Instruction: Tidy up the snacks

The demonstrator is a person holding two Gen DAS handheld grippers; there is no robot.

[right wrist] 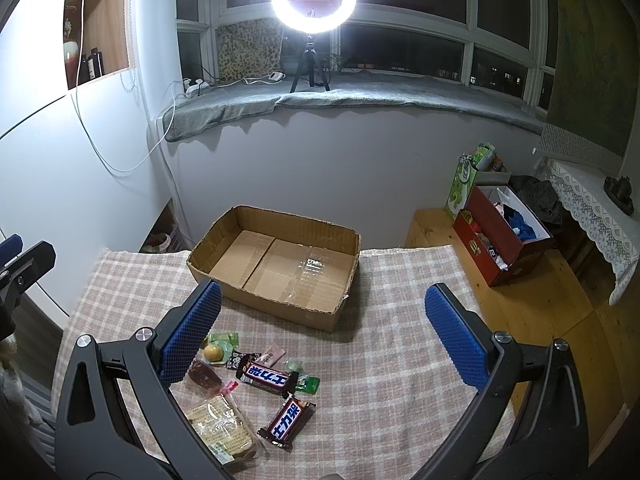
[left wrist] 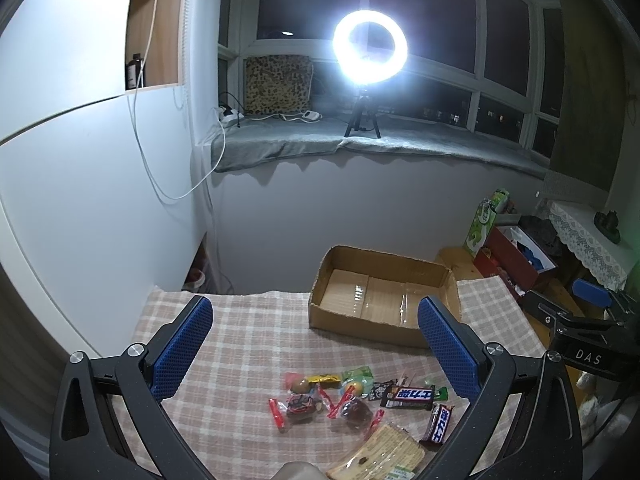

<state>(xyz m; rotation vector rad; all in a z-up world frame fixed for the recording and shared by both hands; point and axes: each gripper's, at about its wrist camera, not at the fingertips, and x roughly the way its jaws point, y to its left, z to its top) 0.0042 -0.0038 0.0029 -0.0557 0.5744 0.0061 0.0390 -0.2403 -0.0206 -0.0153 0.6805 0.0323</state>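
Left tool [left wrist: 316, 344]: matte black Y-shaped frame, two arms, each ending in a blue pad [left wrist: 184, 350] with fine diamond-grid texture. Round silver screws [left wrist: 136, 349] sit at the arm pivots, just outboard of the pads.

Right tool [right wrist: 323, 334]: same black frame, blue textured pads [right wrist: 192, 334], silver screws; white "DAS" lettering on its body.
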